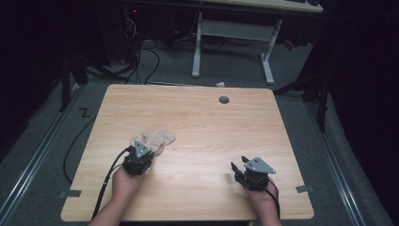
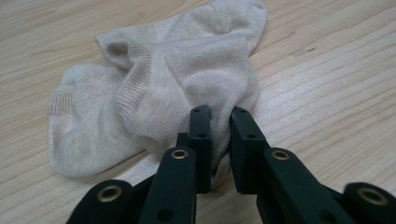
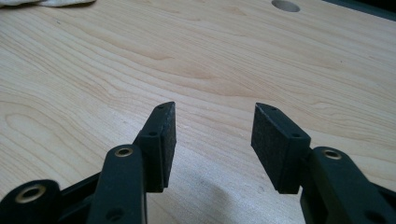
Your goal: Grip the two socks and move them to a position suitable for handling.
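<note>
A pair of cream ankle socks [image 1: 159, 137] [image 2: 154, 79] lies crumpled on the wooden table [image 1: 197, 122], left of centre. My left gripper [image 1: 149, 149] [image 2: 220, 119] sits at the socks' near edge, its jaws drawn close with a fold of the fabric pinched between them. My right gripper [image 1: 239, 162] [image 3: 215, 112] hovers open over bare wood at the front right, with nothing between its fingers. An edge of the socks [image 3: 46, 2] peeks in at the top left of the right gripper view.
A round grey cable hole [image 1: 224, 100] [image 3: 286, 5] is set in the table near its far edge. Beyond the table stand a white desk frame [image 1: 233, 33] and loose cables [image 1: 141, 56] on the grey floor.
</note>
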Tool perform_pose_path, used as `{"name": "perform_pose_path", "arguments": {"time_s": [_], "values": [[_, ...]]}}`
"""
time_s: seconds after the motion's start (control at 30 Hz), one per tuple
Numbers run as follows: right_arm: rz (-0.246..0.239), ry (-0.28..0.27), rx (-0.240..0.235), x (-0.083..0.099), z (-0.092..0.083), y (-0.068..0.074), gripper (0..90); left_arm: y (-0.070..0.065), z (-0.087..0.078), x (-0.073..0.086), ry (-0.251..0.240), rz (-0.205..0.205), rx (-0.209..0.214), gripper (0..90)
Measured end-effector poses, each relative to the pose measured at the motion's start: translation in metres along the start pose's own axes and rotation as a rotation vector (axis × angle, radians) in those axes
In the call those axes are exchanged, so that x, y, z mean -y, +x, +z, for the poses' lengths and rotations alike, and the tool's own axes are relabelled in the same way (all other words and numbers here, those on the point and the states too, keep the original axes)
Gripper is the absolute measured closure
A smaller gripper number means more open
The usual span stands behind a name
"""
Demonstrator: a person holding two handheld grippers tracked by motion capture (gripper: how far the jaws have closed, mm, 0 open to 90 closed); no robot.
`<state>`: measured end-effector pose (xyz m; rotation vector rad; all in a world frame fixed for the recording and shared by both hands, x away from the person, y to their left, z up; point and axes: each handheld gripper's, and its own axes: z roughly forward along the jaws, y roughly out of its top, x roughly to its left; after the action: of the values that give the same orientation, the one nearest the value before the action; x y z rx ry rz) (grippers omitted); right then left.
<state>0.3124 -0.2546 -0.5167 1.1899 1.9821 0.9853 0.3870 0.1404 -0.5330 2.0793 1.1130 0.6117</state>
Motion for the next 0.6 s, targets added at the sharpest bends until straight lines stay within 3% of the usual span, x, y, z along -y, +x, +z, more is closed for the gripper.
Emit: {"name": "perform_pose_path", "arguments": {"time_s": [0.17, 0.4, 0.6], "values": [[0.002, 0.0, 0.001, 0.0, 0.0, -0.001, 50.4, 0.001, -0.003, -0.001, -0.016, -0.012, 0.002, 81.5], [0.006, -0.003, -0.002, 0.0, 0.0, -0.003, 50.6, 0.002, -0.028, -0.014, -0.133, -0.012, 0.003, 82.3], [0.009, -0.003, 0.0, 0.0, 0.0, -0.003, 50.5, -0.002, -0.043, -0.02, -0.178, 0.008, 0.016, 82.3]]}}
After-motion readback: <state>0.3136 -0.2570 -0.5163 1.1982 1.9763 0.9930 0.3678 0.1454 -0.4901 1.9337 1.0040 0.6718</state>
